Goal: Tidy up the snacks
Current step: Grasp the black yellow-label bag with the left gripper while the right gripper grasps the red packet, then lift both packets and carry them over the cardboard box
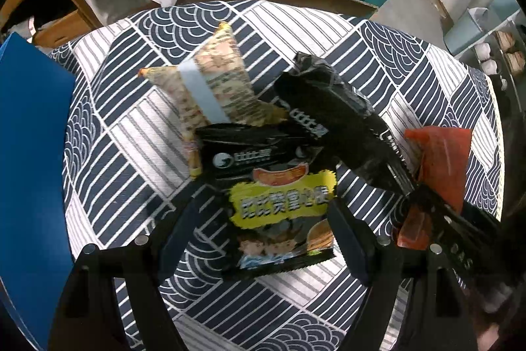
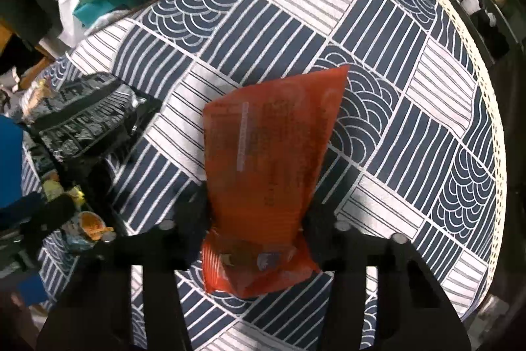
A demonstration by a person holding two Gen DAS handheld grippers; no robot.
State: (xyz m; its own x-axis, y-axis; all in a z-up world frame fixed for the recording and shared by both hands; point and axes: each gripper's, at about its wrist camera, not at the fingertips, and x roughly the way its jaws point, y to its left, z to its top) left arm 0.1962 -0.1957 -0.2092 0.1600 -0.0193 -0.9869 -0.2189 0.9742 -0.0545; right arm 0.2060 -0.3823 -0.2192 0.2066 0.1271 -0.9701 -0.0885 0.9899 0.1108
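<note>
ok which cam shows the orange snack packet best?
Right wrist view: the orange snack packet fills the centre, whole, with the right gripper shut on its lower part. The left wrist view catches it only at the right edge, partly hidden behind the right gripper's dark body.

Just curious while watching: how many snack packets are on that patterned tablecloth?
4: a beige crinkly packet farthest back, a black foil packet beside it, a black-and-yellow packet between the left tool's fingers, an orange packet in the right tool. Others may be hidden.
</note>
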